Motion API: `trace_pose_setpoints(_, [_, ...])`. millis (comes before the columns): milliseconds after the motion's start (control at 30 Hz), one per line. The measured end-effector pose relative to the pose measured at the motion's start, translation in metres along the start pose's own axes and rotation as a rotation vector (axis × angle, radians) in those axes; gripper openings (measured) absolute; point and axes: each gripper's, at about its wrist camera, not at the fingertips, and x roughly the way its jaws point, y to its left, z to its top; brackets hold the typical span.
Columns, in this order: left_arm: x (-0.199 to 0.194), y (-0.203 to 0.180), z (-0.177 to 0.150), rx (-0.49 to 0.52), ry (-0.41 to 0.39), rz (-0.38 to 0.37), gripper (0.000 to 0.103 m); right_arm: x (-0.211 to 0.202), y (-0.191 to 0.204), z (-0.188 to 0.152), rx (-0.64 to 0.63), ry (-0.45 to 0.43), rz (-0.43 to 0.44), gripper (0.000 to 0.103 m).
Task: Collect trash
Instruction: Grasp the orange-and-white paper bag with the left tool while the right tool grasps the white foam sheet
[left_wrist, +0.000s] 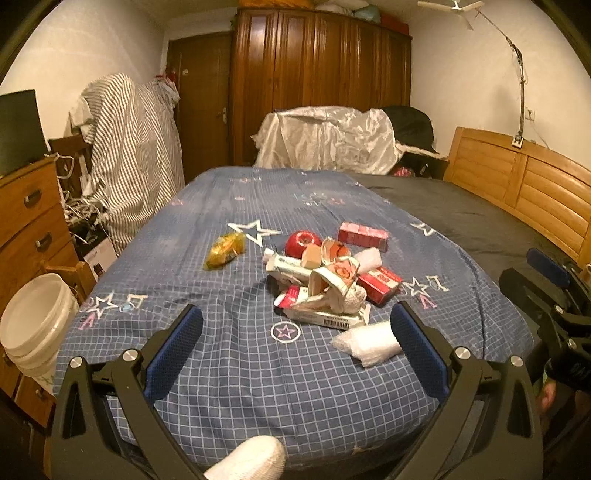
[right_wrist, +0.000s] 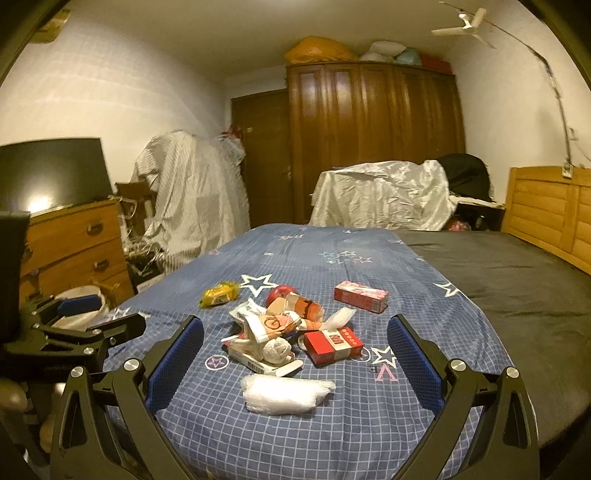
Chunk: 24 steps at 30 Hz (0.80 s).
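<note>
A heap of trash lies on the blue checked bedspread (left_wrist: 229, 362): crumpled cartons and wrappers (left_wrist: 325, 291), two red boxes (left_wrist: 364, 236) (left_wrist: 380, 284), a yellow wrapper (left_wrist: 226, 250), a red apple (left_wrist: 303, 243) and a clear plastic wad (left_wrist: 367, 343). The heap also shows in the right wrist view (right_wrist: 273, 332), with the plastic wad (right_wrist: 286, 395) nearest. My left gripper (left_wrist: 295, 336) is open and empty, short of the heap. My right gripper (right_wrist: 295, 343) is open and empty, its jaws either side of the heap's near edge, above the bed.
A white bucket (left_wrist: 35, 325) stands on the floor left of the bed, by a wooden dresser (left_wrist: 29, 221). A wooden headboard (left_wrist: 524, 188) runs along the right. Covered furniture (left_wrist: 325, 140) and a wardrobe (left_wrist: 321, 81) stand beyond the bed's far end.
</note>
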Motion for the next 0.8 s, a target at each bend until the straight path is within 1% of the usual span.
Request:
trace_pose_setpoints(67, [0.008,0.007,0.000,-0.012,0.027,-0.010,0.098,0.009,0.000,0.000,-0.054,0.026,0.046,0.099])
trace_pose_setpoints(133, [0.020,0.015,0.000,-0.025,0.064,-0.028,0.098,0.025,0.001,-0.002,-0.149,0.076,0.092,0.099])
trace_pose_setpoints(200, [0.034,0.022,-0.001,-0.025,0.109,-0.042,0.098,0.046,0.001,-0.007,-0.242,0.157,0.164,0.099])
trace_pose_setpoints(233, [0.043,0.026,-0.002,-0.018,0.137,-0.045,0.098,0.060,0.002,-0.012,-0.302,0.214,0.216,0.099])
trace_pose_setpoints(267, [0.052,0.028,-0.002,-0.006,0.163,-0.045,0.098,0.071,0.003,-0.016,-0.352,0.256,0.245,0.099])
trace_pose_setpoints(300, [0.058,0.030,-0.003,0.001,0.184,-0.050,0.098,0.083,0.004,-0.021,-0.403,0.299,0.269,0.099])
trace_pose_setpoints(333, [0.069,0.034,-0.004,0.003,0.226,-0.073,0.098,0.098,0.008,-0.027,-0.463,0.345,0.292,0.099])
trace_pose_setpoints(400, [0.083,0.039,-0.003,-0.013,0.275,-0.108,0.098,0.126,0.014,-0.040,-0.555,0.426,0.330,0.098])
trace_pose_setpoints(433, [0.092,0.043,-0.002,-0.022,0.300,-0.122,0.098,0.136,0.016,-0.045,-0.583,0.452,0.340,0.098])
trace_pose_setpoints(533, [0.110,0.046,0.002,-0.027,0.340,-0.151,0.098,0.170,0.020,-0.055,-0.638,0.531,0.388,0.098])
trace_pose_setpoints(667, [0.138,0.045,0.012,-0.043,0.383,-0.215,0.098,0.205,0.026,-0.068,-0.659,0.595,0.451,0.098])
trace_pose_setpoints(733, [0.154,0.041,0.023,-0.054,0.402,-0.255,0.098,0.221,0.028,-0.075,-0.652,0.618,0.466,0.098])
trace_pose_setpoints(800, [0.168,0.035,0.033,-0.051,0.420,-0.286,0.098,0.233,0.024,-0.080,-0.619,0.635,0.486,0.098])
